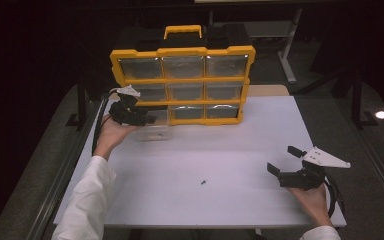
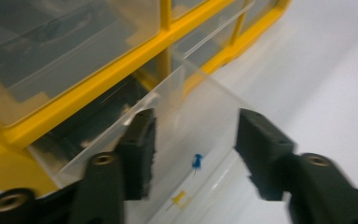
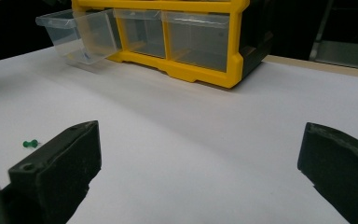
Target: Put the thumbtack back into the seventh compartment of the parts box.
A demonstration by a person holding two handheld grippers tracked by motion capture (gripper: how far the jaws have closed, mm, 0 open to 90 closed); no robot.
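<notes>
A yellow organizer (image 1: 182,80) with clear drawers stands upright at the back of the white table (image 1: 240,135). Its bottom-left clear drawer (image 1: 152,131) is pulled out onto the table. My left gripper (image 1: 147,120) hovers over that drawer with its jaws open. In the left gripper view the open gripper (image 2: 196,121) frames the drawer (image 2: 200,107), and a blue pushpin (image 2: 196,161) and a small yellow piece (image 2: 179,198) lie inside. A green pushpin (image 1: 204,183) lies on the table. My right gripper (image 1: 282,160) rests open at the front right, with nothing between its fingers.
The right gripper view looks across the table past the open gripper (image 3: 200,140) to the green pushpin (image 3: 30,143), the pulled-out drawer (image 3: 77,35) and the organizer (image 3: 205,70). Dark floor and a table leg lie beyond the table's edges.
</notes>
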